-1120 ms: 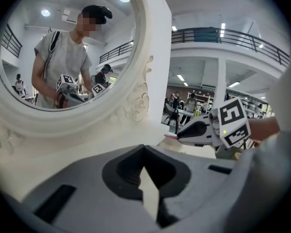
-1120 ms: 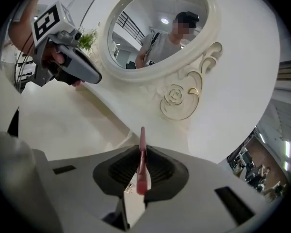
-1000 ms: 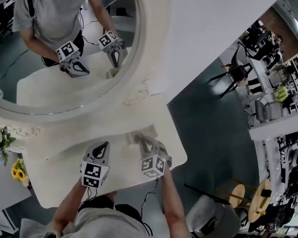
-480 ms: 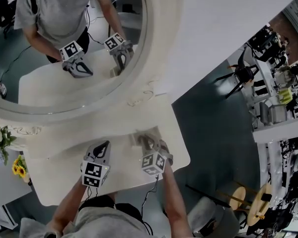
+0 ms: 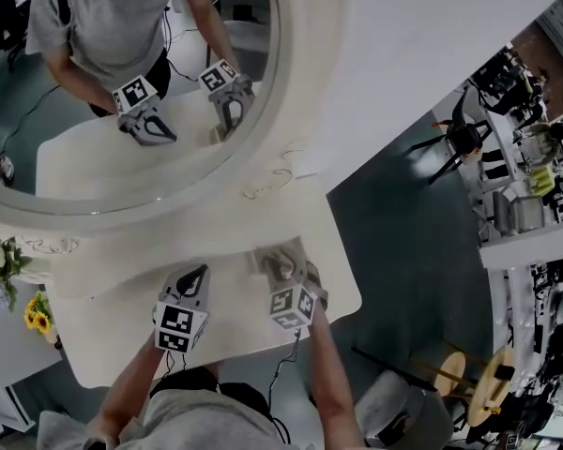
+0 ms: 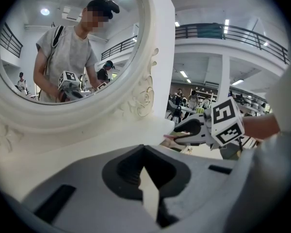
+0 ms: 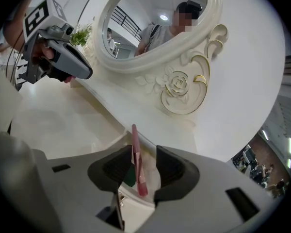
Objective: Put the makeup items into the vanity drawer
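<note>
A thin pink makeup stick (image 7: 136,154) stands tilted between the jaws of my right gripper (image 7: 144,152). Those jaws have just been opening, and the stick leans by the left pad with a gap to the right pad. Below it is a small open compartment (image 7: 136,199) with something dark green (image 7: 129,176) inside. In the head view the right gripper (image 5: 272,262) is at the vanity top's (image 5: 113,336) right end. My left gripper (image 5: 199,275) rests over the tabletop to its left. Its jaws (image 6: 144,148) meet at the tip, with nothing in them.
A big oval mirror (image 5: 122,82) in a carved white frame (image 7: 184,84) stands behind the tabletop and reflects the person and both grippers. Flowers (image 5: 0,261) sit at the left. The table's right edge (image 5: 352,298) drops to a dark floor; chairs (image 5: 450,139) stand beyond.
The right gripper's jaws stand somewhat wider apart than before, with the pink stick still between them. Both hands have kept their places.
</note>
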{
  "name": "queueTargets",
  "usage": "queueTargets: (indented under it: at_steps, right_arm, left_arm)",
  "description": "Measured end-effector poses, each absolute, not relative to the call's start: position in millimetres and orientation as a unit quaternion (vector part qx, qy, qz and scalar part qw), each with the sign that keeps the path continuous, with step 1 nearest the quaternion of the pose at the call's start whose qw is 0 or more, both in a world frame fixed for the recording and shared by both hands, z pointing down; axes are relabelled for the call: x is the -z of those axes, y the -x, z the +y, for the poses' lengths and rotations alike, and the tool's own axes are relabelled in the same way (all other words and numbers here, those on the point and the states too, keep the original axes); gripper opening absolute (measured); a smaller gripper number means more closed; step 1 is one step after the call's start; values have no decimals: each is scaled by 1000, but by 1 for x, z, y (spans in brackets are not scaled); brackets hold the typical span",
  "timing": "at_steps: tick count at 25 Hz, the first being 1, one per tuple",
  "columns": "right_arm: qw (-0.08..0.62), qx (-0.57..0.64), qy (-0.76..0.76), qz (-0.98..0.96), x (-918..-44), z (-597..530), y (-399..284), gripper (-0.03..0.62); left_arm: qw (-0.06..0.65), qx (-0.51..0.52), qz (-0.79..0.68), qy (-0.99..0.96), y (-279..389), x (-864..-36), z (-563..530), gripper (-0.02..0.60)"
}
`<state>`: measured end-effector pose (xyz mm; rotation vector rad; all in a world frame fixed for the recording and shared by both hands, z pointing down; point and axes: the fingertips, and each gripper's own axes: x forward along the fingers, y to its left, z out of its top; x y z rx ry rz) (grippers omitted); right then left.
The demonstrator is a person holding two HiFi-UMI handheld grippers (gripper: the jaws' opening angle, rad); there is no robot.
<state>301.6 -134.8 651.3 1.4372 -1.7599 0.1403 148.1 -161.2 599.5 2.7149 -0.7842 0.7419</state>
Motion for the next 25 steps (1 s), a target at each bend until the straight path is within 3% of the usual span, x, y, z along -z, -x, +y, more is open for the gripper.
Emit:
queueTargets:
  at_steps: [25]
  right_arm:
    - [450,-36,-575,-682,-642,-138,-319,155]
  left_arm:
    - [107,-246,-273,-924,-146,-594,-162,0]
